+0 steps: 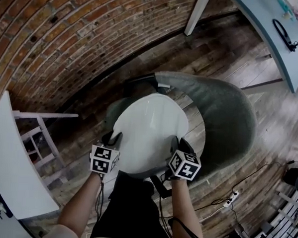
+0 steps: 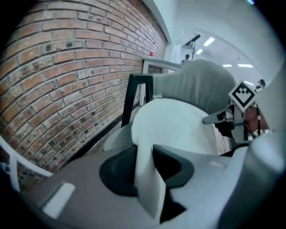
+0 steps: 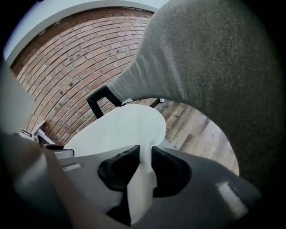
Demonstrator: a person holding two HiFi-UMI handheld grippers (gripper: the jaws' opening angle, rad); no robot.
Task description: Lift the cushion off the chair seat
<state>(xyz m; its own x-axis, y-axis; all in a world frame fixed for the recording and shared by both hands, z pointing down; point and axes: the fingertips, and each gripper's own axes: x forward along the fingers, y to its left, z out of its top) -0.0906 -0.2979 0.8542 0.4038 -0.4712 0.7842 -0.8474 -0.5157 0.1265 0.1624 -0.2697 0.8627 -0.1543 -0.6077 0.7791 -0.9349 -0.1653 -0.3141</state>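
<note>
Left tool (image 1: pixel 113 139) pinches the flat white oval cushion (image 1: pixel 149 131) at eight o'clock, right tool (image 1: pixel 180 144) likewise at four, its long axis twelve-to-six over the grey fabric chair (image 1: pixel 233 120).

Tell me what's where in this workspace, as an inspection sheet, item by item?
surface: seat of the grey chair, hidden under the cushion
job's things: white cushion, held by its near edge over the chair
clutter: dark item on the far table
grippers: left gripper and right gripper are both shut on the cushion's edge
cables: a cable by the right forearm; a power strip with leads on the floor at right
surroundings: brick wall, wooden floor, white table at left
</note>
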